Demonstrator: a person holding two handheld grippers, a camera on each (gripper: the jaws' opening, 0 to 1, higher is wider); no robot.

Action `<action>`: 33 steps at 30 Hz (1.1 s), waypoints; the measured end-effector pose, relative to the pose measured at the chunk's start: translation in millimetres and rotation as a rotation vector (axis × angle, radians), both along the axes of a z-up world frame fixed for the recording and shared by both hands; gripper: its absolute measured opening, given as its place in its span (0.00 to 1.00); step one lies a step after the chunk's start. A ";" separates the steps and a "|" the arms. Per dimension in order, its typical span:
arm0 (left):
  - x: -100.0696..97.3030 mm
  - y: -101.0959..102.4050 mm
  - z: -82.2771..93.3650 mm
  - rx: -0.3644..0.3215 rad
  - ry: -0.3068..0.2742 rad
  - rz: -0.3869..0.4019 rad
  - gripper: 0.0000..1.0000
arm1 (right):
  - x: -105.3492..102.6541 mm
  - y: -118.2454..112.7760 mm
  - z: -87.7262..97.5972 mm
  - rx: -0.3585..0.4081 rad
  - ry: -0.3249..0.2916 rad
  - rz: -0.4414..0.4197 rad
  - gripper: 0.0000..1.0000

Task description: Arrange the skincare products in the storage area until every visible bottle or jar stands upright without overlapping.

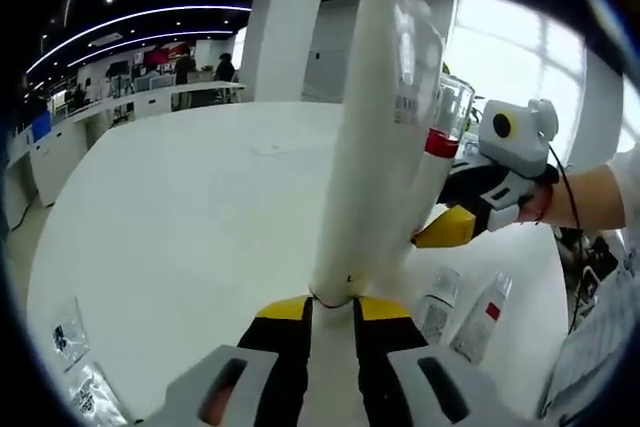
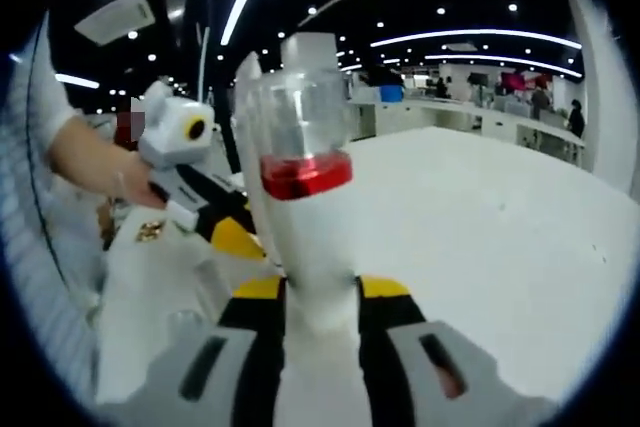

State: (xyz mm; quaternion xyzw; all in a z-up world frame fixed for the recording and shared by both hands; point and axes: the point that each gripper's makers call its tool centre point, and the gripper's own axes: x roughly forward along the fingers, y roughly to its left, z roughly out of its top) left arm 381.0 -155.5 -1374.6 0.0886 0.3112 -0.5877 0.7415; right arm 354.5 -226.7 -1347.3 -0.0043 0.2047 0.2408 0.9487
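- Holding two products at once: the left tool [image 1: 331, 309] clamps the narrow end of a tall white tube [image 1: 385, 127], which rises straight ahead of its jaws, and the right tool [image 2: 322, 292] clamps the white body of a bottle with a red band [image 2: 305, 175] and a clear cap, which also stands straight up from its jaws.
- In the left gripper view the right tool [image 1: 447, 230] comes in from the right with its bottle [image 1: 432, 137] just behind the tube; the two items sit very close, and I cannot tell whether they touch.
- Beyond and below the right tool in that view, two more bottles [image 1: 482, 315] lie flat on the white tabletop [image 1: 200, 207], so the job looks far from finished.
- To do this step well, I judge it best to part the two held items first, so that neither knocks the other on the way down.
- Lower each one base-first onto bare tabletop, well apart from the lying bottles, and keep it vertical until the base sits flat.
- The tube is tall and gripped at its narrow end, so it probably tips easily; ease the jaws apart slowly and watch for any lean before drawing the tool away.
- A few small packets [image 1: 80, 367] lie low to the left of the left tool; steer clear of them.
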 end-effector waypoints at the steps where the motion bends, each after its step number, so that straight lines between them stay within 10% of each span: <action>1: -0.1 -0.7 0.5 -0.001 0.001 -0.004 0.18 | -0.1 0.1 -0.1 -0.001 0.001 0.004 0.25; 20: 0.6 -5.1 0.3 0.005 0.010 -0.010 0.18 | -1.0 4.4 -0.5 0.000 0.032 0.167 0.23; 27: 1.3 -5.0 0.2 0.012 -0.002 -0.014 0.18 | 3.6 1.2 18.4 0.145 0.001 0.009 0.28; 33: 3.0 -2.8 -2.4 0.022 -0.004 -0.004 0.18 | -2.4 6.1 -3.8 0.014 -0.010 -0.063 0.29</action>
